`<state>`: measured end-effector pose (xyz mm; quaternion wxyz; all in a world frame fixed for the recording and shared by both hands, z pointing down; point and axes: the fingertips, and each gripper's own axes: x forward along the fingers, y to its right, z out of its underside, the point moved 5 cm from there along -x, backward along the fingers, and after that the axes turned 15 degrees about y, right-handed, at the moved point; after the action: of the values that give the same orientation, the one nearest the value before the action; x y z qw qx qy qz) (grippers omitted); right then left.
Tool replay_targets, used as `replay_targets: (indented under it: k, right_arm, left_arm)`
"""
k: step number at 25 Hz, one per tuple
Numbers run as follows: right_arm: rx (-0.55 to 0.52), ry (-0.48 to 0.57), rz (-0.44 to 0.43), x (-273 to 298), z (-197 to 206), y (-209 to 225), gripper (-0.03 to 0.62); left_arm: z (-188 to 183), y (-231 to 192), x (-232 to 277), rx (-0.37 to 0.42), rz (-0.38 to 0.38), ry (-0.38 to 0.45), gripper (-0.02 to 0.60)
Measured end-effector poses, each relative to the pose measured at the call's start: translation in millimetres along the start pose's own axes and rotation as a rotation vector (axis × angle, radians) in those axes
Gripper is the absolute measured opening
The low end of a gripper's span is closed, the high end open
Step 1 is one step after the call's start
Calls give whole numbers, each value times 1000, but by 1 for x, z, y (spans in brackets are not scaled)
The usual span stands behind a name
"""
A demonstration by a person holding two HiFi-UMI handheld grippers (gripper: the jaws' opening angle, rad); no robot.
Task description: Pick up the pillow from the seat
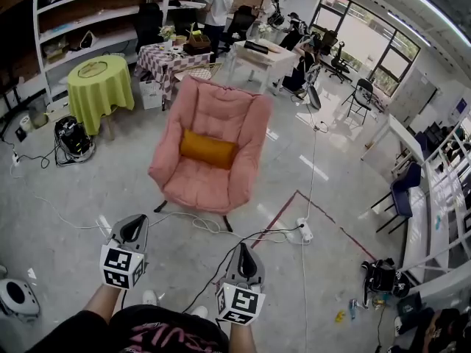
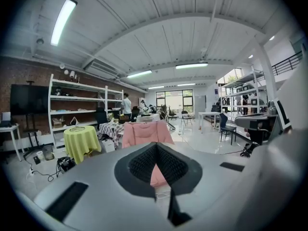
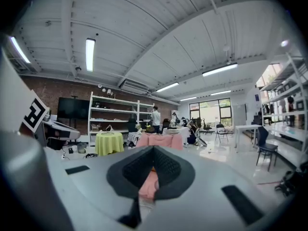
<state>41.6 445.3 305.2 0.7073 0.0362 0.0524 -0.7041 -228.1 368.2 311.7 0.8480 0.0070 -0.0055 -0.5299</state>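
An orange-yellow pillow (image 1: 207,148) lies across the seat of a pink padded armchair (image 1: 213,123) in the middle of the floor. My left gripper (image 1: 133,229) and right gripper (image 1: 246,254) are both held low in front of me, well short of the chair, jaws shut with nothing between them. In the left gripper view the chair (image 2: 143,133) shows past the closed jaws (image 2: 156,150). The right gripper view shows the chair (image 3: 160,140) beyond its shut jaws (image 3: 153,154); the pillow is mostly hidden there.
Cables (image 1: 184,223) and a power strip (image 1: 305,231) trail over the floor between me and the chair. A round table with a lime cloth (image 1: 98,84), a checkered table (image 1: 168,59), shelving (image 1: 81,28) and a standing person (image 1: 218,7) lie beyond. Red tape (image 1: 291,208) marks the floor.
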Motion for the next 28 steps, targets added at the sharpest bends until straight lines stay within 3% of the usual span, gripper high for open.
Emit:
replay_targets:
  k: [8, 28]
  right_arm:
    - [3, -4, -7, 3, 2, 15, 20]
    - [-12, -1, 7, 6, 0, 9, 20]
  left_arm:
    - [-2, 18, 8, -1, 2, 6, 8]
    - [-1, 8, 10, -16, 7, 11, 8]
